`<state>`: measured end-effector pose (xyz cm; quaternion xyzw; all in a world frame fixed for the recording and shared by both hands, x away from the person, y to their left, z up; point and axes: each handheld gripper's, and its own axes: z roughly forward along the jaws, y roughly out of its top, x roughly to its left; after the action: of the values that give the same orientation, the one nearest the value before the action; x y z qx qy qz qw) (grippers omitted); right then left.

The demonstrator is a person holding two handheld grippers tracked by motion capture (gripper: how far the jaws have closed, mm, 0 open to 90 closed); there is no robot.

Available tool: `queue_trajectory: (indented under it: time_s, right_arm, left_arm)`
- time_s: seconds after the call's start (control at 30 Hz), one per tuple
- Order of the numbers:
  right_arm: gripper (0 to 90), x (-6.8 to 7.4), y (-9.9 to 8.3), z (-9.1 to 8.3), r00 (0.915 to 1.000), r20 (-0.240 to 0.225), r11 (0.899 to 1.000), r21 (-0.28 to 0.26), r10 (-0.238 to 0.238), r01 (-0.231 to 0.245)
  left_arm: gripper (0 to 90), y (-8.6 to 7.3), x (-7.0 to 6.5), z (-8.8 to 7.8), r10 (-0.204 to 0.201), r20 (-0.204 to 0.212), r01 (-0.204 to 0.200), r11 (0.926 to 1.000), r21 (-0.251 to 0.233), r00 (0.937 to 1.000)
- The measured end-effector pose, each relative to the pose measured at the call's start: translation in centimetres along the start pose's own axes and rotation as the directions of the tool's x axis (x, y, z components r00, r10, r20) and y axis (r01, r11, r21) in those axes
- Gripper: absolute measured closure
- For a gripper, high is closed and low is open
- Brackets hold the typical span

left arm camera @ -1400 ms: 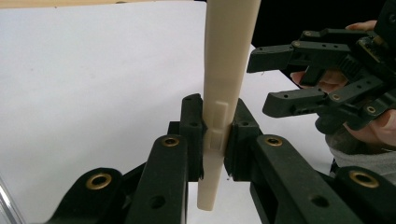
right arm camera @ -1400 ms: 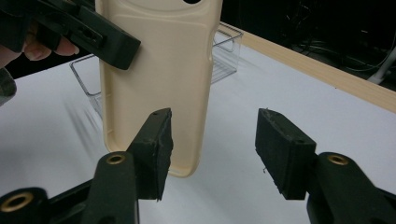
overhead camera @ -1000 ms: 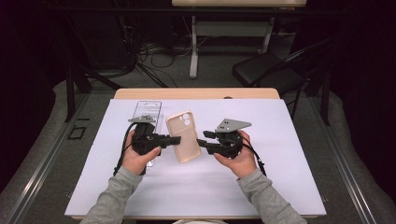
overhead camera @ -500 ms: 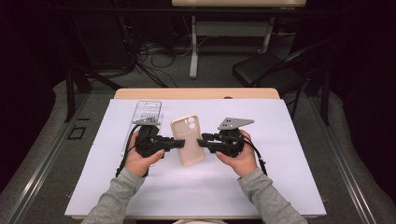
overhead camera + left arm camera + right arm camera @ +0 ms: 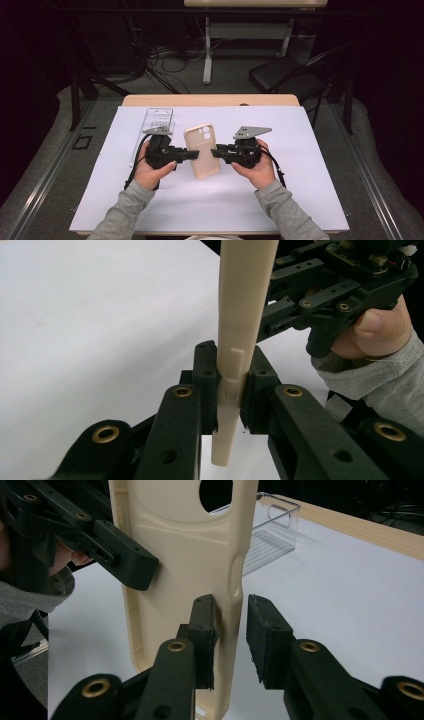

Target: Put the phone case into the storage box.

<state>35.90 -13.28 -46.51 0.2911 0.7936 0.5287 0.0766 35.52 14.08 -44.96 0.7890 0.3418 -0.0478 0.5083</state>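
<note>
Phone case (image 5: 202, 151) held off the white surface (image 5: 300, 190) near its middle. Clamped at its left edge by left gripper (image 5: 192, 154); straddled at its right edge by right gripper (image 5: 232, 630), closing, outer pad apart. Lower end cut off.

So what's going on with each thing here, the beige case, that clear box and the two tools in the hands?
Phone case: beige, empty, lifted off the table, held by its edges.
Left tool: shut on the case's side edge.
Right tool: jaws have just been closing; the case's edge is between them, one pad touching, the other still apart.
Clear plastic box: lying flat on the white table cover, untouched.
</note>
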Motion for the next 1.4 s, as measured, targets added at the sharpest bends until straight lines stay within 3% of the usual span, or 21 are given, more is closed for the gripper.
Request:
queue_trajectory:
  time_s: [0.47,1.4]
  right_arm:
    - [81.2,-0.22,-0.09,0.01,0.9999,-0.016,1.000,0.015,-0.001,0.001]
    - [82.7,-0.57,-0.30,0.04,0.9994,-0.033,1.000,0.005,0.011,-0.011]
  left_arm:
    - [80.0,-0.05,0.16,0.08,0.001,-0.005,-0.001,1.0000,0.005,1.0000]
    - [78.0,-0.08,0.42,0.06,-0.010,-0.002,0.010,0.9999,-0.009,0.9999]
